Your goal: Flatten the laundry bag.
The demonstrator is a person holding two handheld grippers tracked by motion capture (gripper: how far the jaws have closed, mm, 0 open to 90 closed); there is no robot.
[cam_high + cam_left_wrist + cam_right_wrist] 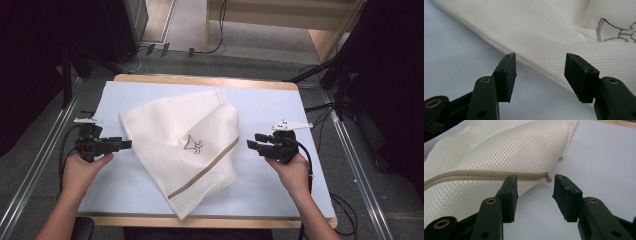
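Grey floor surrounds the counter point(280, 107), which has a pale blue-white top with a wooden edge showing at its far and near sides. Beyond it, cables point(150, 50) trail across the floor toward dark stands, and a light wooden piece of furniture point(320, 30) stands at the far right. Metal rails point(360, 165) run along the floor on both sides of the counter. A cream mesh bag point(180, 145) lies rumpled and partly folded over itself in the middle of the counter, its near corner reaching the front edge; a small dark embroidered figure point(193, 145) sits near its middle, and a tan zipper point(205, 170) runs slantwise across its lower part. The left gripper point(122, 144) is held just beside the bag's left edge, its fingers point(507, 75) spread apart with nothing between them, the bag's hem lying just past their tips over bare counter. The right gripper point(252, 141) is held just off the bag's right edge, its fingers point(509, 197) also standing apart and holding nothing; in the right gripper view the zipper's small pull point(548, 178) lies just ahead, between the tips.
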